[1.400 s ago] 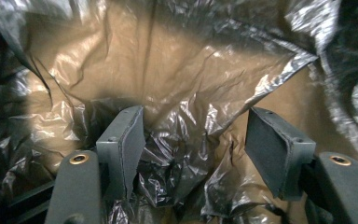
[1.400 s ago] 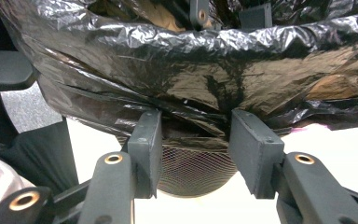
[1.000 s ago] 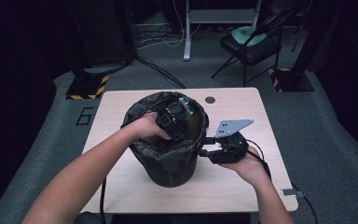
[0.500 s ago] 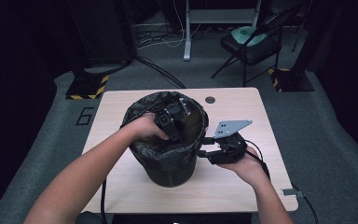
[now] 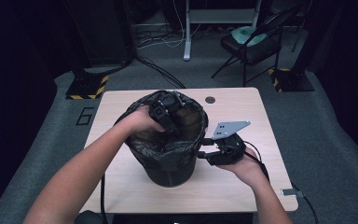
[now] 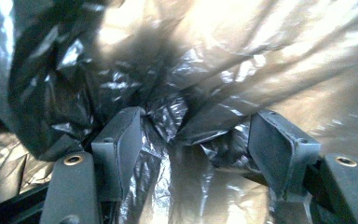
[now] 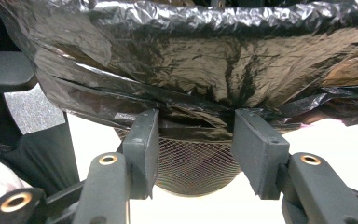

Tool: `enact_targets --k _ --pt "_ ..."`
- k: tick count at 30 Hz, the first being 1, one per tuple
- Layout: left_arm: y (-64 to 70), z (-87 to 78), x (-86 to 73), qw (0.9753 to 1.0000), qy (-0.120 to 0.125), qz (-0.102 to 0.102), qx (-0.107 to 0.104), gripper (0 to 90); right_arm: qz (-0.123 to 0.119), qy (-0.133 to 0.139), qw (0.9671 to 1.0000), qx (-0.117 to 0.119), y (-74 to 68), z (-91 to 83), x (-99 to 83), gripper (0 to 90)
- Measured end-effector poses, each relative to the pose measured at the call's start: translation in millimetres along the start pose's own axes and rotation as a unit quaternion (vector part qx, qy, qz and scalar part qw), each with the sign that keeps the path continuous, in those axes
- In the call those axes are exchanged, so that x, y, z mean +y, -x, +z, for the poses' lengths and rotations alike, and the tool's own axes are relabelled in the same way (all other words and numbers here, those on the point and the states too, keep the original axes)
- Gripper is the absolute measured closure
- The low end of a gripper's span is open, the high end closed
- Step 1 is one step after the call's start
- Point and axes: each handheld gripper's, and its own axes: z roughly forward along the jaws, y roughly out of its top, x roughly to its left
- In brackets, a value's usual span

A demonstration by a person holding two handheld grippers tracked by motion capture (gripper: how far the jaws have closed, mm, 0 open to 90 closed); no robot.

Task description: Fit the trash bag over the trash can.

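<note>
I am fitting the crinkled black plastic liner bag (image 5: pixel 177 140) into the round black wire-mesh bin (image 5: pixel 170 170) that stands near the middle of the pale wooden table (image 5: pixel 242 184). My left gripper (image 5: pixel 168 112) is down inside the bin's mouth; in the left gripper view its jaws stand spread with loose folds of liner (image 6: pixel 168 116) bunched between them, touching the pads but not pinched. My right gripper (image 7: pixel 193 140) sits outside at the bin's right side, jaws also apart, just below the hem of the liner (image 7: pixel 191 60) where it drapes over the rim, with bare mesh (image 7: pixel 193 163) showing beneath. To do this well I judge I should press the slack outward and down against the wall with the left, and have the right close on the hanging hem and draw it evenly lower, so the rim is not dragged off elsewhere. The bin's bottom is lost in folds and glare, so I cannot tell whether the liner reaches it, and the far rim is hidden behind my left hand (image 5: pixel 142 122).
</note>
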Motion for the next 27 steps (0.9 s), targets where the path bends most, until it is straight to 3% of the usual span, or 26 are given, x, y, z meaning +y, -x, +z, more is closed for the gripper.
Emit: enact_targets --k 9,19,23,24,27 --pt "-0.9 20.9 1.8 0.9986 -0.052 0.009 0.002 35.6 0.000 0.004 1.0000 -0.002 -0.3 1.2 -0.5 50.2" --pt "-0.7 29.0 1.0 0.9972 -0.071 0.005 -0.024 36.3 -0.001 0.003 1.0000 -0.004 -1.1 1.4 -0.3 49.6" --pt "-0.8 20.1 2.4 0.9987 -0.050 0.007 -0.003 36.9 0.001 0.002 1.0000 -0.005 -1.8 1.4 -0.4 49.1" --pt "-0.7 13.2 3.0 0.9996 -0.029 0.001 -0.002 36.9 0.001 0.003 1.0000 -0.005 -1.8 1.4 -0.3 49.2" --pt "0.1 -7.9 3.3 0.9999 -0.002 -0.005 0.010 36.3 -0.002 0.004 1.0000 -0.004 -1.4 1.6 -0.5 49.0"
